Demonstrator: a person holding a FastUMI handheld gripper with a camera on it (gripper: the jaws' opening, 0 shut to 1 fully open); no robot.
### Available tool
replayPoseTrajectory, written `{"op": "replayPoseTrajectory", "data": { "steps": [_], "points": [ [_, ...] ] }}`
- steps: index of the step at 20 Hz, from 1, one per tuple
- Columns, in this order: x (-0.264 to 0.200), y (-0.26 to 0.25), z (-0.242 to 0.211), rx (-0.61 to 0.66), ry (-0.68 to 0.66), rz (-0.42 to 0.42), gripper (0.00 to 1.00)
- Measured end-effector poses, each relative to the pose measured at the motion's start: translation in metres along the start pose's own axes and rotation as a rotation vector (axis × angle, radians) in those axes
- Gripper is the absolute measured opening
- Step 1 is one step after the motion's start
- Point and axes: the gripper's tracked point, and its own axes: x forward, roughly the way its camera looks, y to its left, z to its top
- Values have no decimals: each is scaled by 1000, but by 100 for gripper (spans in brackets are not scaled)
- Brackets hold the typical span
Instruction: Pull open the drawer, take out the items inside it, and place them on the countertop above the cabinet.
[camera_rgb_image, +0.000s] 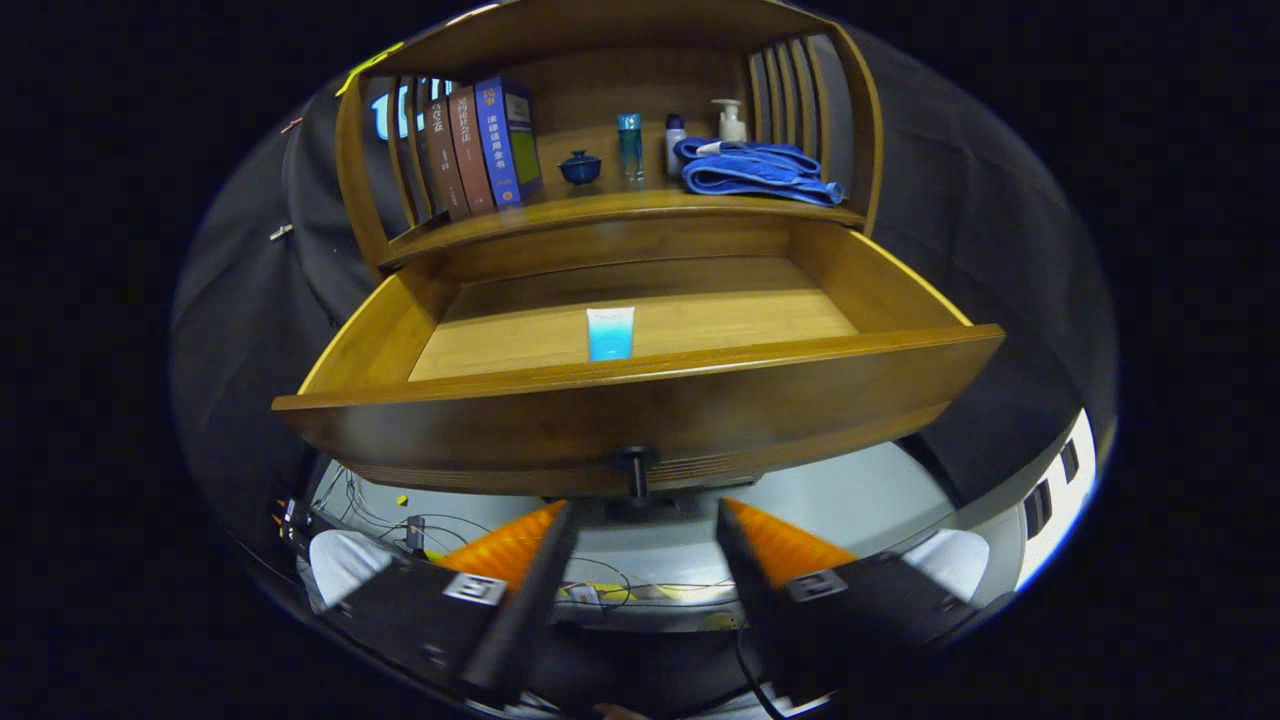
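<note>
Dark cloth hangs behind a wooden cabinet whose drawer (640, 400) stands pulled well out toward me, so I judge the opening done and the taking-out as the step in hand. On the drawer floor lies a small blue-and-white tube (610, 333), near the front panel and roughly midway between the side walls, with bare wood all around it; I see nothing else in there, though the nearest strip of floor is hidden behind the front panel. My gripper (640, 520) hangs below and just in front of the drawer, its fingers spread wide and holding nothing, with the dark knob (634, 468) just ahead of the gap between them. To do this well I would lift clear of the front panel first, then come down over the tube from above, lining the fingers across its narrow width, since it lies flat and may slide if I nudge it. The countertop (620, 207) above carries books (480, 145) at the left, a small blue lidded cup (580, 167), bottles (630, 147) and a folded blue towel (755, 172) at the right; the bare strip along its near edge in front of the cup looks the safest place to set the tube.
</note>
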Motion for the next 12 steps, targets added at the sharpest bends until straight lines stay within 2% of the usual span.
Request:
{"op": "replayPoseTrajectory", "data": {
  "steps": [2,4,7,12],
  "points": [
    [-16,1,14,25,-35,2,98],
    [-32,4,27,45,-62,14,93],
    [-45,8,57,44,-122,9,93],
    [-29,32,123,1,-187,45,100]
  ]
}}
